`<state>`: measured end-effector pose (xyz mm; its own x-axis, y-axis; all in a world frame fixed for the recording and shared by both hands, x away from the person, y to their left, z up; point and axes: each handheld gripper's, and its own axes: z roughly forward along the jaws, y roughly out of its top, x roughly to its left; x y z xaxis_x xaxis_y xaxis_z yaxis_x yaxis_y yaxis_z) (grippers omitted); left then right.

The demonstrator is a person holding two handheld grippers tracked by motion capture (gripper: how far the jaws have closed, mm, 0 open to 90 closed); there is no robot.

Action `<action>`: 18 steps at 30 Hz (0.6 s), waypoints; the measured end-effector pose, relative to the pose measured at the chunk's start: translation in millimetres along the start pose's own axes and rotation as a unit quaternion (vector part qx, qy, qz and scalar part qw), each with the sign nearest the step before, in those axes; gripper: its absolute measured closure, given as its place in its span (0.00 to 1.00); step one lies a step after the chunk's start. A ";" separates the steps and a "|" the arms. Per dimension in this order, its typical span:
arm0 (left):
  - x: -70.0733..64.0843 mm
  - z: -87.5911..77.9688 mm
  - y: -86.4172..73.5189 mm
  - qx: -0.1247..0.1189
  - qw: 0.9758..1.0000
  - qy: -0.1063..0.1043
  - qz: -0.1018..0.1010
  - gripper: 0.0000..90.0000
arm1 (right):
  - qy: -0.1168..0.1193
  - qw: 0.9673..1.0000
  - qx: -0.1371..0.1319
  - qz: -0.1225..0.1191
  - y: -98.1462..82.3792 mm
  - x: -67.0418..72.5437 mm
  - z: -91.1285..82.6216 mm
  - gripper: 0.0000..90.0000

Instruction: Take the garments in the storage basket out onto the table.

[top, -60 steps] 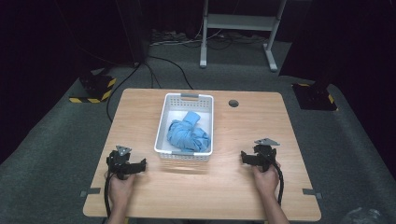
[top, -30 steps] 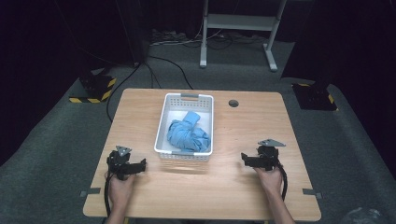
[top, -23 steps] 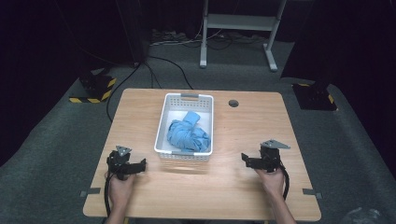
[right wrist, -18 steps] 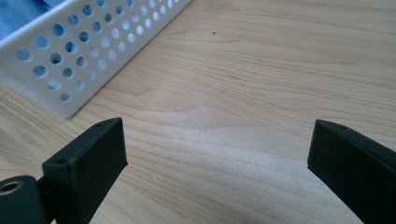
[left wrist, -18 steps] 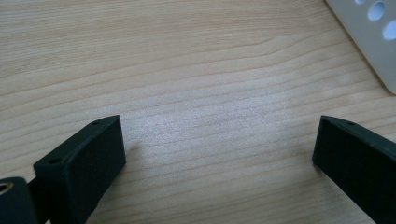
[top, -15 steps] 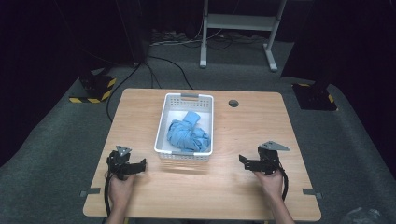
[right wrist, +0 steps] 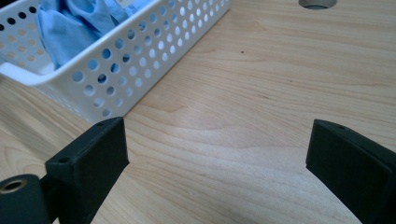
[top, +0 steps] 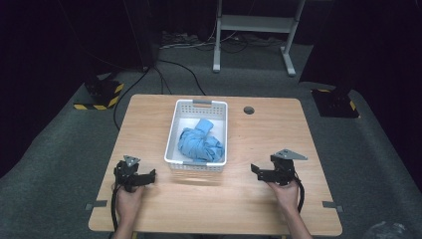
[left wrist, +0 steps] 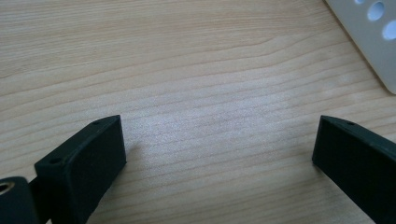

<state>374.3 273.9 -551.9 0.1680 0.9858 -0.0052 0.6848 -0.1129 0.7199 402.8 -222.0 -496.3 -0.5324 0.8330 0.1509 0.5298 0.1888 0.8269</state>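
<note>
A white perforated basket (top: 171,149) stands mid-table with crumpled blue cloth (top: 200,142) inside. My left gripper (top: 148,175) rests low on the wood at the basket's front left, jaws wide open and empty; in the left gripper view (left wrist: 219,154) a corner of the basket (left wrist: 373,46) shows at upper right. My right gripper (top: 255,171) is at the basket's front right, held above the table and turned toward it, open and empty. The right gripper view (right wrist: 217,158) has the basket wall (right wrist: 140,60) and the blue cloth (right wrist: 70,23) at upper left.
A round cable hole (top: 249,110) sits in the wooden table (top: 263,129) right of the basket, also at the top of the right gripper view as the hole (right wrist: 317,3). Dark floor, cables and a white desk frame (top: 254,30) lie beyond the far edge.
My right gripper has lifted off the table, turned left toward the basket and shifted slightly left. The left gripper has stayed put.
</note>
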 end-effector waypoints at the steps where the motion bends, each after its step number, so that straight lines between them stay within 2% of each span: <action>1: 0.0 0.0 0.0 0.000 1.000 0.000 0.000 0.03 | 0.002 1.000 -0.001 -0.002 1.1 0.9 0.0 0.06; 18: 0.0 -0.1 0.0 0.000 1.000 0.000 0.000 0.03 | 0.029 0.999 -0.029 -0.016 22.6 19.1 -0.1 0.07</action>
<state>374.3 274.0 -551.9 0.1683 0.9857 -0.0063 0.6850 -0.1124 0.7198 404.5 -201.9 -474.6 -0.5870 0.7949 0.1537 0.4734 0.1830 0.8616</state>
